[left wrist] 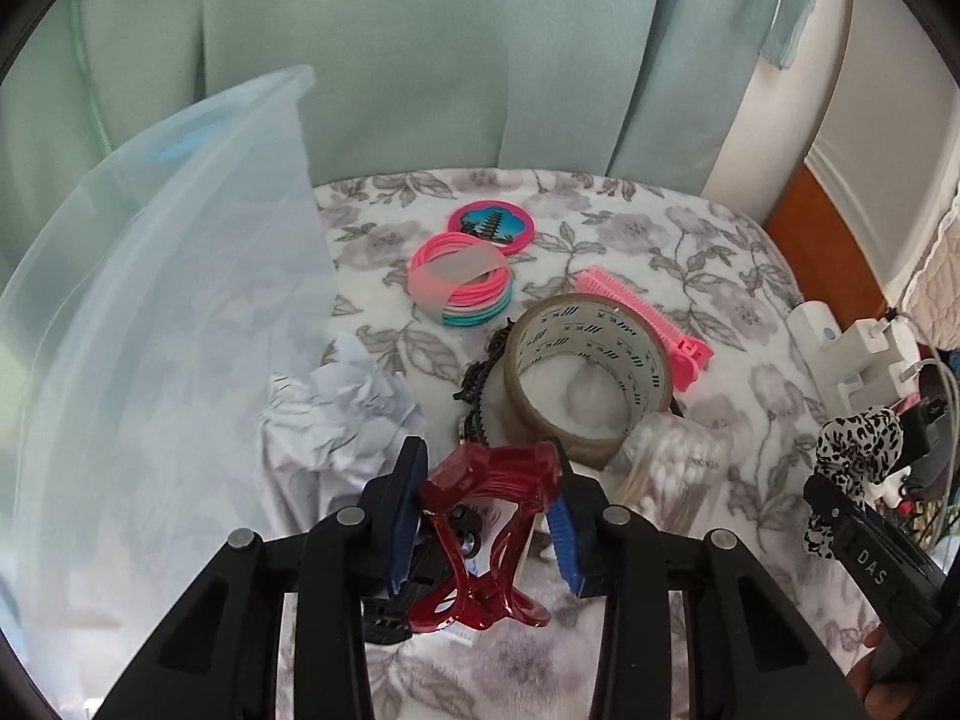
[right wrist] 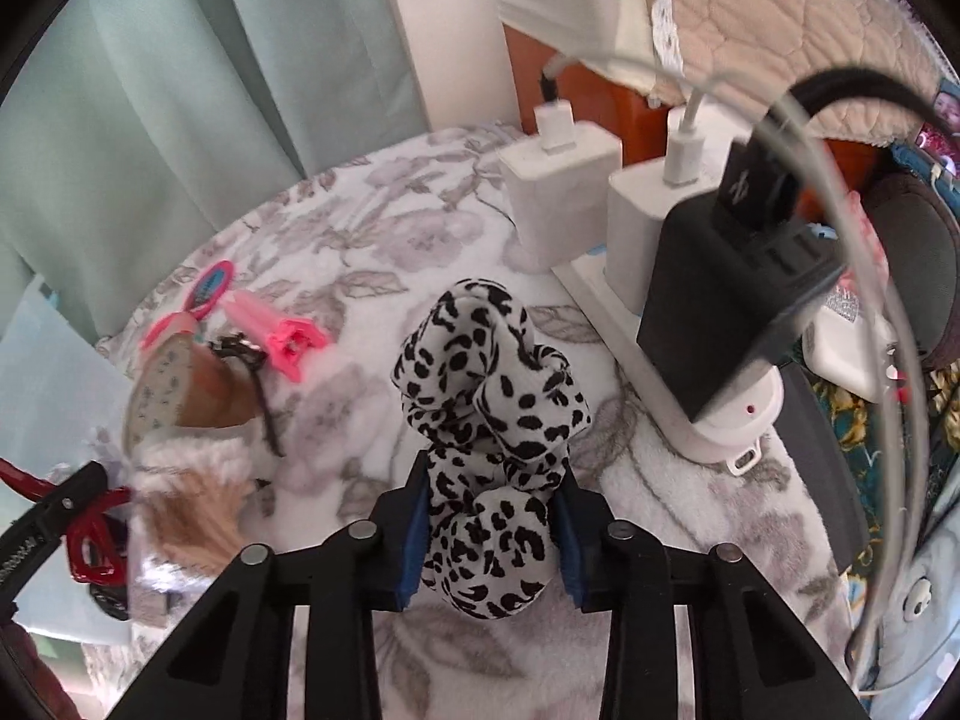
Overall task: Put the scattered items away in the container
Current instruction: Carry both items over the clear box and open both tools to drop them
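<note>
While the left gripper (left wrist: pixel 489 516) clamps a glossy dark-red plastic claw hair clip (left wrist: pixel 480 546) above the floral blanket's (left wrist: pixel 690 252) near edge, the translucent plastic container (left wrist: pixel 156 276) stands at its left edge. The right gripper (right wrist: pixel 491 531) pinches a black-and-white leopard-print fabric scrunchie (right wrist: pixel 489 414) near the right edge.

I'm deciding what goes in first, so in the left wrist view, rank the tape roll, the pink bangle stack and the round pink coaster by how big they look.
1. tape roll, clearly largest, though it also lies nearest the camera.
2. pink bangle stack.
3. round pink coaster, smallest in view, but farthest away, so its true size against the bangles is unsure.
</note>
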